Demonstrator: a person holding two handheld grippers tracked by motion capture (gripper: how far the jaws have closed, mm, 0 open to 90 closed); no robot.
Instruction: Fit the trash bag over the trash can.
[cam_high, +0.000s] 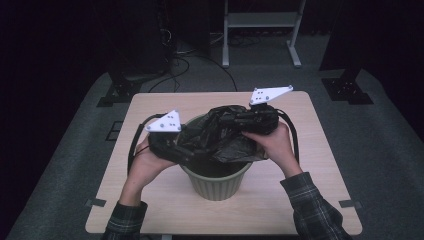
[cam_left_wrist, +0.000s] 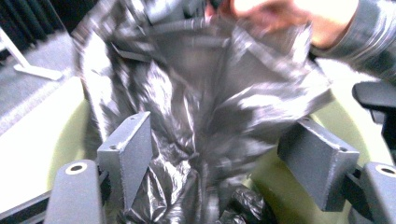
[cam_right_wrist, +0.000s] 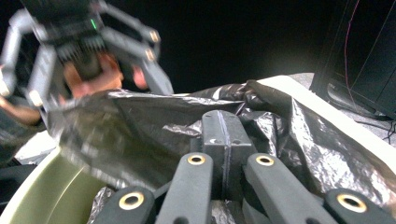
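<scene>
Wooden table (cam_high: 150, 200): right tool (cam_right_wrist: 223, 135) pinches crinkly black bag (cam_high: 220, 135); left tool (cam_left_wrist: 224, 154) gapes wide.

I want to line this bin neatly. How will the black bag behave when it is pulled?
The black bag probably flops and bunches: it hangs creased over the green bin. It looks thin, so likely light. Its glossy film may slip from jaws.

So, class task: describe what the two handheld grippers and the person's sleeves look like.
Both the left gripper and the right gripper are black, each topped by a pale three-cornered plate with small dark dots. The left gripper's jaws end in grey blocks with screw holes. Black cables loop from both. The sleeves are dark plaid.
</scene>
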